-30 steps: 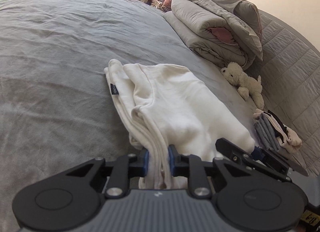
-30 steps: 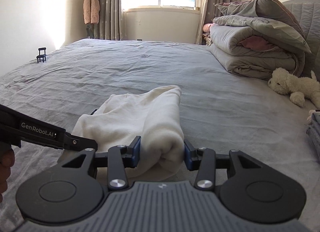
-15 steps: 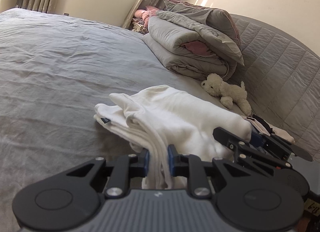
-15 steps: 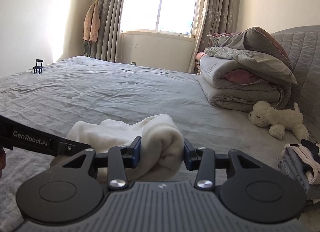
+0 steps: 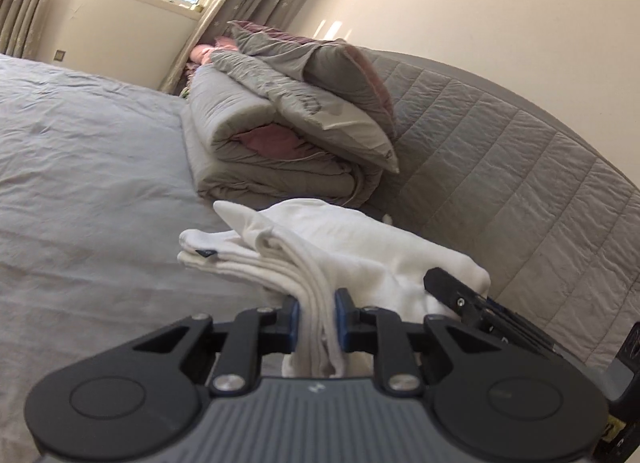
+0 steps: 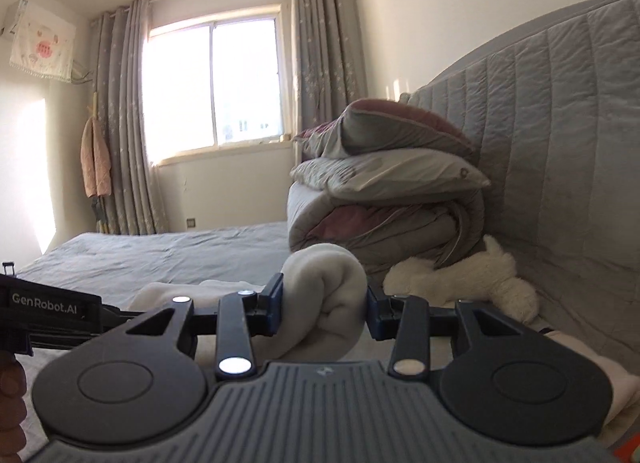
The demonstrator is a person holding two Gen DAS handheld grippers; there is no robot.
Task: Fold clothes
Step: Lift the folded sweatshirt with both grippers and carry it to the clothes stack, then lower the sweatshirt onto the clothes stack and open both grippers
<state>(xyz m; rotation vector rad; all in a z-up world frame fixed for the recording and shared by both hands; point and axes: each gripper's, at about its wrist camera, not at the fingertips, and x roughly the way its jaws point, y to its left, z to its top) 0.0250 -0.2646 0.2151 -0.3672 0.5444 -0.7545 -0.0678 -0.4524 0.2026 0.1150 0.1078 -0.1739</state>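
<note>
Folded white cotton garment [image 5: 340, 251] is held above the grey-sheeted bed [image 5: 88, 191]; layered edge is clamped in left hand-held gripper [image 5: 316, 313], rolled end [image 6: 324, 295] is pinched in right hand-held gripper [image 6: 325, 309]; dark tag [image 5: 205, 252] unreadable; "GenRobot.AI" is read on left unit; white plush toy [image 6: 460, 283] partly hidden.

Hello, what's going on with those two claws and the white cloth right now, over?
Left gripper shut on folded white garment. Right gripper shut on its rolled end. Plush toy and bedding stack ahead.
</note>
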